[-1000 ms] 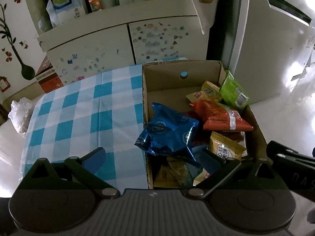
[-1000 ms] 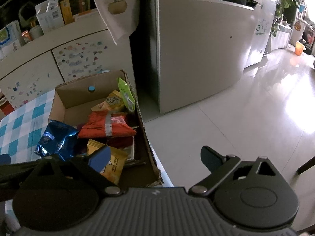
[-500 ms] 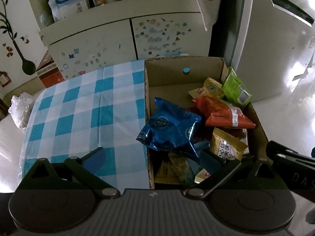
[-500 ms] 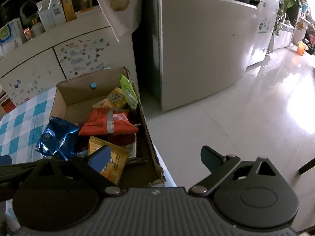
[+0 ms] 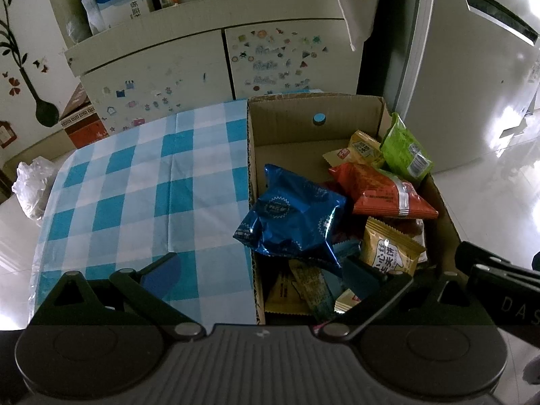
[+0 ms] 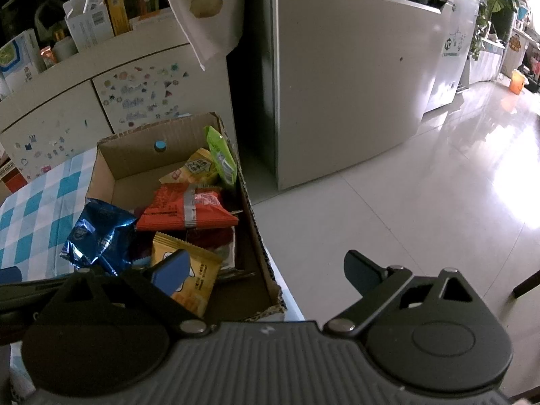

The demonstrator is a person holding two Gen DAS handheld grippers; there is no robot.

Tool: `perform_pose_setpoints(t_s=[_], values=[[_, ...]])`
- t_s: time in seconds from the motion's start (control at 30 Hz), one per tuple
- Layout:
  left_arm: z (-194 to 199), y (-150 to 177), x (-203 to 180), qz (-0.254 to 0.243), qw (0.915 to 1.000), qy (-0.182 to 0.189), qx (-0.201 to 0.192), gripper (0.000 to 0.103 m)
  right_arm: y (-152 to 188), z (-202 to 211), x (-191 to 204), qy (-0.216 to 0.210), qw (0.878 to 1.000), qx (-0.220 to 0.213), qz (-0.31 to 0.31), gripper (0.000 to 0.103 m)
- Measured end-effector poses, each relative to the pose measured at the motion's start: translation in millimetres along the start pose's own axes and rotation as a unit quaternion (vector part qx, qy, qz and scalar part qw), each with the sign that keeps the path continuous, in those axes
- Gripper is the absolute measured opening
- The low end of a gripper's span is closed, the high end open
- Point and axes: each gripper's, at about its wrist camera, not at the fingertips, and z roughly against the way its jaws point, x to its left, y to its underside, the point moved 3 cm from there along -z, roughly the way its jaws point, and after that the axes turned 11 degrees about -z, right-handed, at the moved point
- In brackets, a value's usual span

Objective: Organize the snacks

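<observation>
cardboard box (image 5: 368,108) stuffed with snacks on the right of a checked tablecloth (image 5: 141,185), blue bag (image 5: 290,216) on top, left tongs (image 5: 260,266) and right tongs (image 6: 266,266) both wide open, holding nothing

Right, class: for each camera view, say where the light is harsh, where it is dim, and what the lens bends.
Left wrist view: cardboard box and snacks dim, glare off the floor at right, cabinet edges bowed. Right wrist view: sunlit floor blown out, shelves at top left dark, fridge edges curved.

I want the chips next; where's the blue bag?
In the left wrist view, the blue bag sits in the box, against its left wall, beside the red packet.
</observation>
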Motion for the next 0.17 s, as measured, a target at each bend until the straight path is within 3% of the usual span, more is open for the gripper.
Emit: perform_pose_setpoints(t_s=[0.17], values=[[-0.1,0.4,0.6,-0.001,1.0000,0.001,0.001,0.103,1.2,-0.2,1.6,-0.003,1.000,0.002,-0.001,0.098]])
